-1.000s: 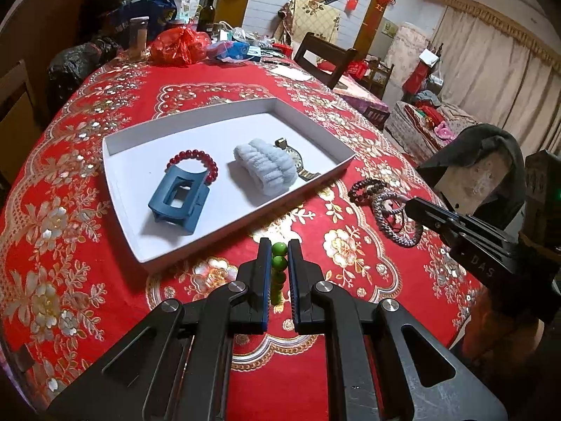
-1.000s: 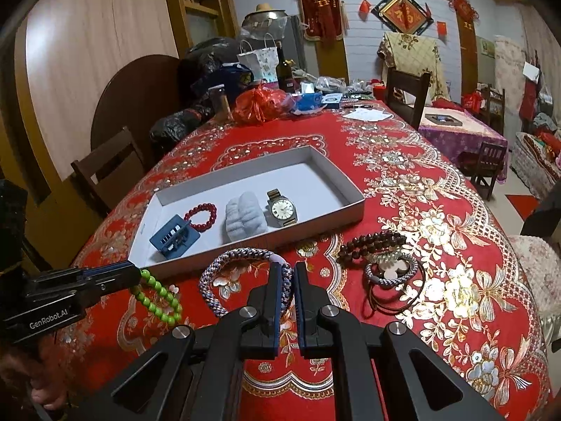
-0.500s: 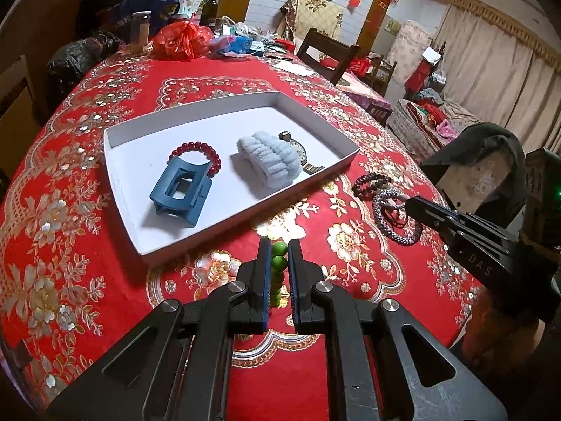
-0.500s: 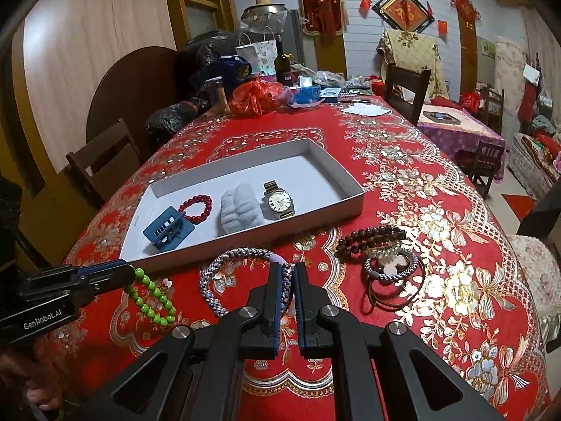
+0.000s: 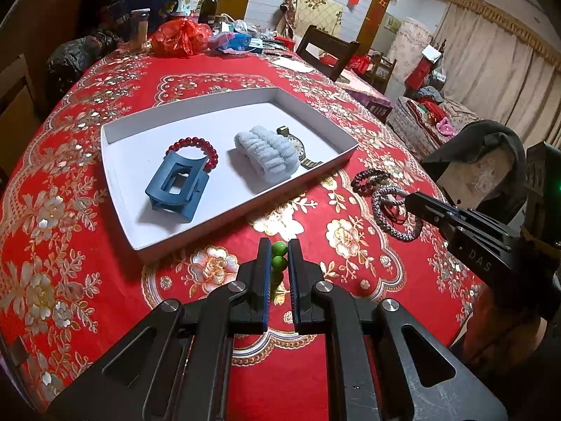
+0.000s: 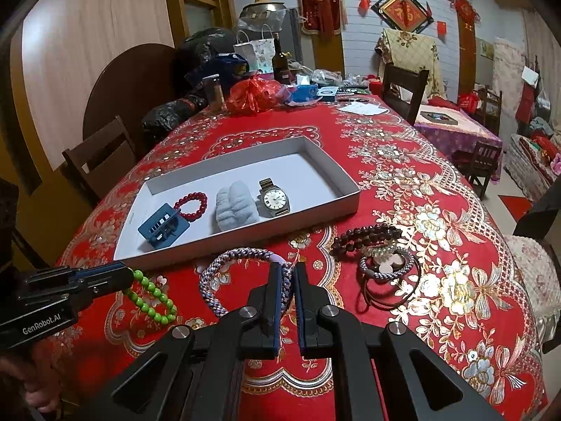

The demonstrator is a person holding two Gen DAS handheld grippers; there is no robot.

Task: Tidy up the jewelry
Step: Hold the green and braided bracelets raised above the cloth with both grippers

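Step in hand: mid-carry, two bracelets lifted off the table [image 6: 438,182] and held just short of the white tray [image 6: 350,198]; judged partway through the tidying, since four items lie inside already and a small pile waits outside.
Left gripper [image 5: 279,245]: fingers nearly closed, clamped on the green bead bracelet [image 6: 150,294]; two beads showing between the tips in the left view, the rest of the loop dangling below in the right view.
Right gripper [image 6: 286,268]: fingers pressed together on the braided grey-purple bracelet [image 6: 224,273], its loop hanging out toward 9 o'clock of the tips.
Tray position: at 12 o'clock of both grippers, near rim just beyond the held bracelets.
Tray contents: blue hair clip [image 5: 175,186] at the near left, red bead bracelet [image 5: 196,147] touching it on the far side, pale blue scrunchie [image 5: 266,154] in the middle, wristwatch [image 6: 275,200] just beside the scrunchie at its 3 o'clock.
Left on the table: dark bead bracelet [image 6: 364,236] and a tangle of cords and a second braided band [image 6: 385,266], at 2 o'clock of the right gripper, outside the tray.
Next move, as a judgement: carry each bracelet over the near rim, lower onto bare tray floor, probably the empty far right part, then open the fingers.
Care needed: keeping dangling loops clear of the rim and off the items already placed.
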